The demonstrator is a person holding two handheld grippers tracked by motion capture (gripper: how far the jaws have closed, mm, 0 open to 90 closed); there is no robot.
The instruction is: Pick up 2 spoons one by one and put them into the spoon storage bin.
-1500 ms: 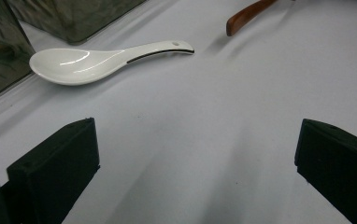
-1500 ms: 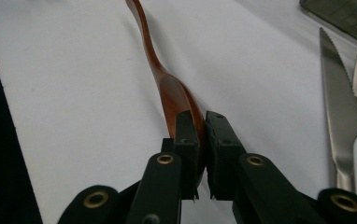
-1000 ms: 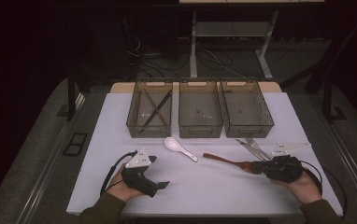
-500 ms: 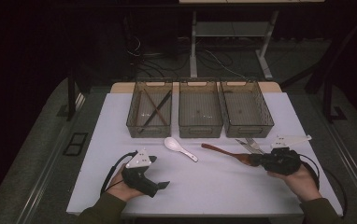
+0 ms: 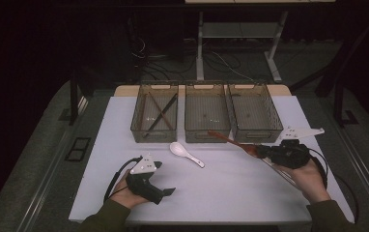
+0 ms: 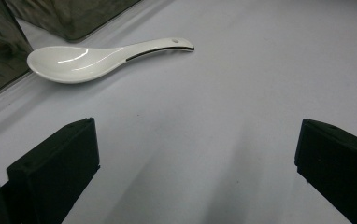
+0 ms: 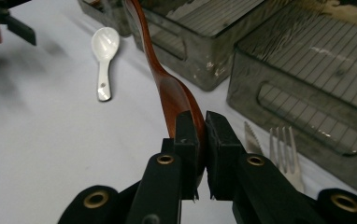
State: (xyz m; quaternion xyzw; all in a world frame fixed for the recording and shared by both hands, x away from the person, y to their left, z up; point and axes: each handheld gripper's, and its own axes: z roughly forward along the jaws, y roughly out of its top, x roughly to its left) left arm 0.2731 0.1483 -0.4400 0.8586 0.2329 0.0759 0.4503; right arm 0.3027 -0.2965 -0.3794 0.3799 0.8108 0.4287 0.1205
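Observation:
My right gripper [image 5: 262,152] [image 7: 202,127] is shut on the bowl end of a brown wooden spoon [image 5: 231,141] [image 7: 166,88]. It holds the spoon above the table, handle slanting up toward the middle bin [image 5: 206,136]. A white ceramic spoon [image 5: 185,153] [image 6: 76,63] [image 7: 104,52] lies on the white table [image 5: 231,193] in front of the bins. My left gripper [image 5: 167,192] [image 6: 195,156] rests low at the near left, pointing toward the white spoon, jaws wide apart with nothing between them.
Three clear bins stand in a row at the back: the left bin [image 5: 156,137] holds dark chopsticks [image 5: 161,115], beside it the middle bin and the right bin [image 5: 250,87]. A metal fork [image 7: 284,151] and a knife [image 7: 251,136] lie before the right bin.
My right gripper has risen and moved back toward the bins, lifting the wooden spoon off the table. The left gripper and white spoon stayed put.

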